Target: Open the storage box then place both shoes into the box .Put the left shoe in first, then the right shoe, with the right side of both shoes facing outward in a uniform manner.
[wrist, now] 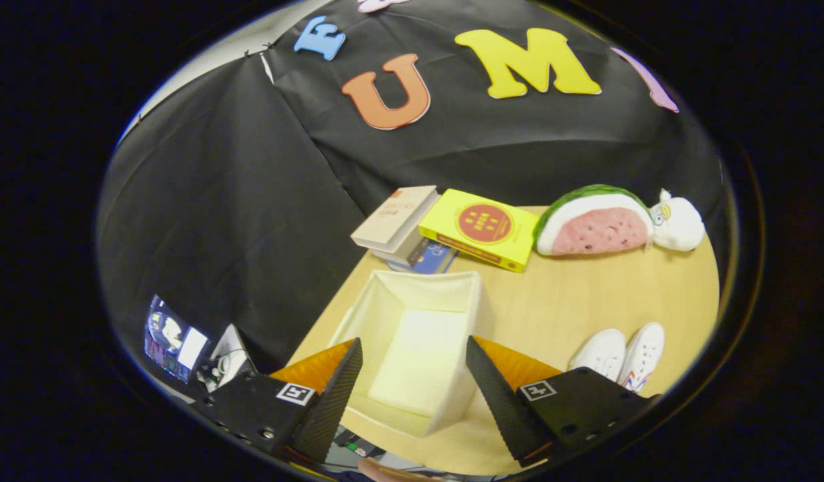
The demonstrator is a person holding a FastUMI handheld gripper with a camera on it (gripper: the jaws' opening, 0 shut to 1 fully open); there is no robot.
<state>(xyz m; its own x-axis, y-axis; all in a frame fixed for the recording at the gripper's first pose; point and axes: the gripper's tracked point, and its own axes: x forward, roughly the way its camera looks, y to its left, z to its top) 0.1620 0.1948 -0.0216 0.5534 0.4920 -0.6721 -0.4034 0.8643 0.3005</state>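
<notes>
1. Worktop (pixel 586 301): storage box (pixel 412 348) lies open, empty, just ahead of the fingers.
2. Shoes (pixel 619 358): pair side by side, right of box, toes pointing far.
3. Hand-held gripper (pixel 412 388): spread wide, holding nothing; shoes lie to its right.

My gripper (pixel 415 381) hangs over the table (pixel 572 301) with its fingers spread wide, and the storage box (pixel 412 348) stands open between and just ahead of them, nothing in it. To the right of the box, beside my right finger (pixel 499 395), the two shoes (pixel 619 355) lie side by side, touching. Beyond the box a stack of books (pixel 398 224) rests at the table's far edge, with another book (pixel 482 227) overlapping it on the right. Right of that lies a watermelon plush (pixel 592 224), with a small plush toy (pixel 676 224) against its right end.
</notes>
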